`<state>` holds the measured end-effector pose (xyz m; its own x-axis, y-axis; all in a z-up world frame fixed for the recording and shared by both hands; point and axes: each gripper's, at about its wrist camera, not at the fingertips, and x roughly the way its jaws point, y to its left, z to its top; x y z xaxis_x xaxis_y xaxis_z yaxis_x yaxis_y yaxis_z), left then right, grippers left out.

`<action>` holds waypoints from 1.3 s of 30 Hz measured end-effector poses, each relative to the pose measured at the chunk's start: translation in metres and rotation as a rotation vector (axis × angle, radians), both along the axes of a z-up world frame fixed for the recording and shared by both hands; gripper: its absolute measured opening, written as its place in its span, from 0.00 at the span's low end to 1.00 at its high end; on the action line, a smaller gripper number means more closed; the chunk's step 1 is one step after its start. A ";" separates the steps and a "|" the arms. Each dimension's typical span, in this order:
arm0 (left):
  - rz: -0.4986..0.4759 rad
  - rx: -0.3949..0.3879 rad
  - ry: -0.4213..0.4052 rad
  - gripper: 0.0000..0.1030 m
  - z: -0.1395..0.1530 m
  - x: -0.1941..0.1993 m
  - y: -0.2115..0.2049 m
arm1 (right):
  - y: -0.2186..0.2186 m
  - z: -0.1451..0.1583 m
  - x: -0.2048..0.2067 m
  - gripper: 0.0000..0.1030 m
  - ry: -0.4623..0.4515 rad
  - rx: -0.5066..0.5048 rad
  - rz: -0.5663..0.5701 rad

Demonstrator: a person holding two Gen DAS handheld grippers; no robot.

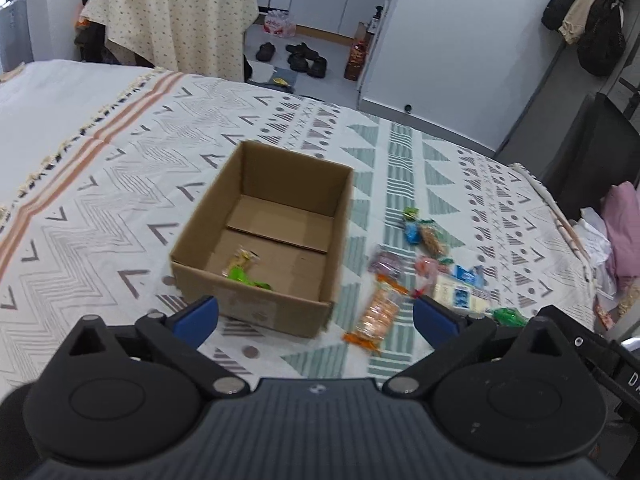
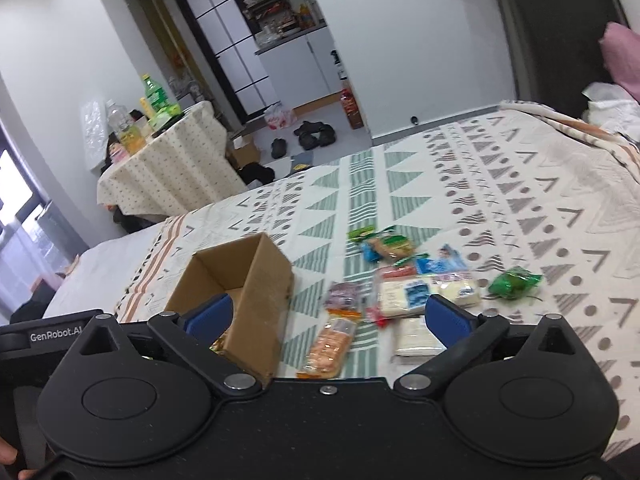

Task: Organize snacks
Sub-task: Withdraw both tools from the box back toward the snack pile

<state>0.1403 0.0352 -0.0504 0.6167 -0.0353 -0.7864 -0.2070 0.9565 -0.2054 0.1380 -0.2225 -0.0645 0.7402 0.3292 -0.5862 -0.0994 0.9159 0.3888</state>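
An open cardboard box sits on the patterned bedspread; it also shows in the right wrist view. A small green and yellow snack lies inside it. Several snack packets lie to its right: an orange cracker pack, a white and blue pack, a purple pack, a green pack. My left gripper is open and empty, just before the box's near wall. My right gripper is open and empty above the cracker pack.
A table with a dotted cloth holds bottles beyond the bed. Shoes lie on the floor. A dark chair and pink cloth stand at the bed's right edge.
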 end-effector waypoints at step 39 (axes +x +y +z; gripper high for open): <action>-0.002 0.003 0.119 0.98 -0.062 0.029 -0.100 | -0.126 -0.074 0.004 1.00 0.139 0.104 -0.147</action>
<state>0.1695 -0.0650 -0.1126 0.5187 -0.0344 -0.8543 -0.2279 0.9575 -0.1769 0.1420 -0.3484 -0.1390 0.6992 0.2873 -0.6546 0.0938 0.8709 0.4824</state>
